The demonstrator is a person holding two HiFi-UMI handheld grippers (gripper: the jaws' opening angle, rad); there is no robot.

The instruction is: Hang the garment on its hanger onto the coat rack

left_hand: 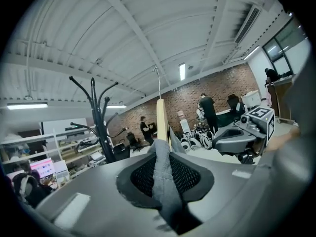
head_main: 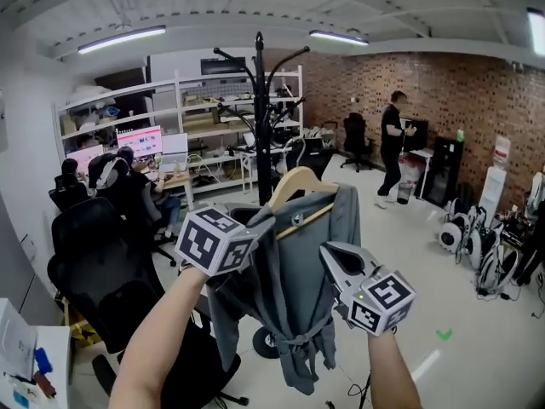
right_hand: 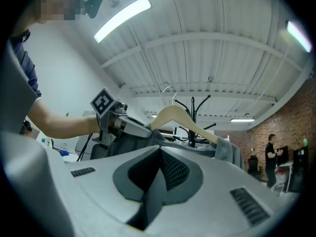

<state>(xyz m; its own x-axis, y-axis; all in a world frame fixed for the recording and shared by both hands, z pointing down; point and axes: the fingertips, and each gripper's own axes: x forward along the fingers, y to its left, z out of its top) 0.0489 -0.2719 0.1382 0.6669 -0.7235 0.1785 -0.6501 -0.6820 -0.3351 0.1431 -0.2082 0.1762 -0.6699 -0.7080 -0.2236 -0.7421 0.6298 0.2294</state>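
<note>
A grey garment (head_main: 298,284) hangs on a wooden hanger (head_main: 300,180) held up in the air in front of the black coat rack (head_main: 260,118). My left gripper (head_main: 262,220) is shut on the garment's left shoulder; in the left gripper view a fold of grey fabric (left_hand: 160,174) runs between its pads, with the hanger (left_hand: 161,120) and its wire hook (left_hand: 158,80) rising behind. My right gripper (head_main: 328,250) sits beside the garment's right side, jaws together with nothing seen between them. From the right gripper view, the hanger (right_hand: 180,118) and coat rack (right_hand: 192,107) lie ahead.
Black office chairs (head_main: 94,254) stand at the left, close to the rack's base. Desks with monitors and white shelving (head_main: 183,109) fill the back left. A person (head_main: 393,143) stands by the brick wall at the right. Equipment (head_main: 477,245) lines the right wall.
</note>
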